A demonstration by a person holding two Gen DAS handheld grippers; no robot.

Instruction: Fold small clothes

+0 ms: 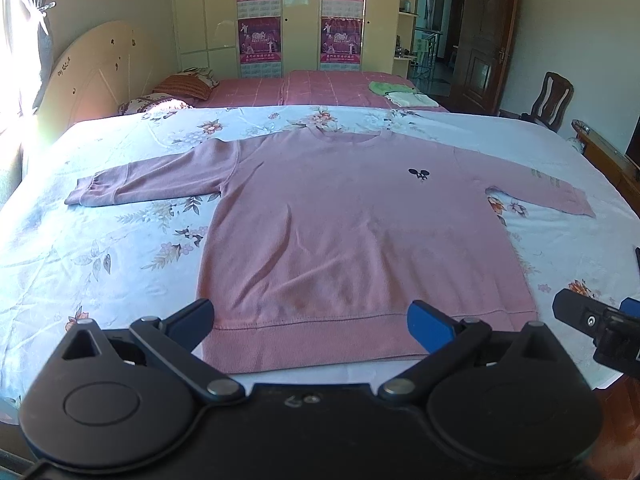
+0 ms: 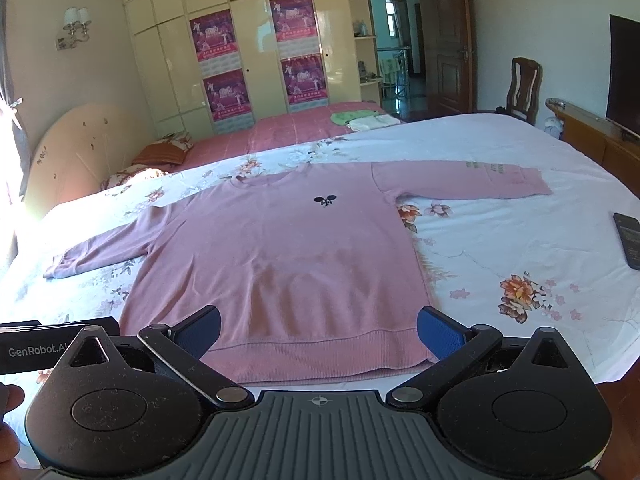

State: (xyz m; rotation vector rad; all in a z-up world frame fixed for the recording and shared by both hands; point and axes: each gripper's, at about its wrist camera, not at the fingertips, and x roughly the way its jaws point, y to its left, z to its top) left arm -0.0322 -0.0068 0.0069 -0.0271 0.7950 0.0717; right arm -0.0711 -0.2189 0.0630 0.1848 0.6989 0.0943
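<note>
A pink long-sleeved sweatshirt (image 1: 352,236) lies flat and face up on the floral bedsheet (image 1: 100,248), sleeves spread to both sides, a small black logo on the chest. It also shows in the right wrist view (image 2: 280,256). My left gripper (image 1: 310,318) is open and empty, hovering over the hem near the bed's front edge. My right gripper (image 2: 318,330) is open and empty, also above the hem, a little to the right. The right gripper's tip shows at the right edge of the left wrist view (image 1: 596,320).
A dark remote or phone (image 2: 628,244) lies on the sheet at the right. Folded green and white cloths (image 1: 396,94) sit on the pink bed behind. A wooden chair (image 2: 522,88), a TV stand and a wardrobe stand farther back.
</note>
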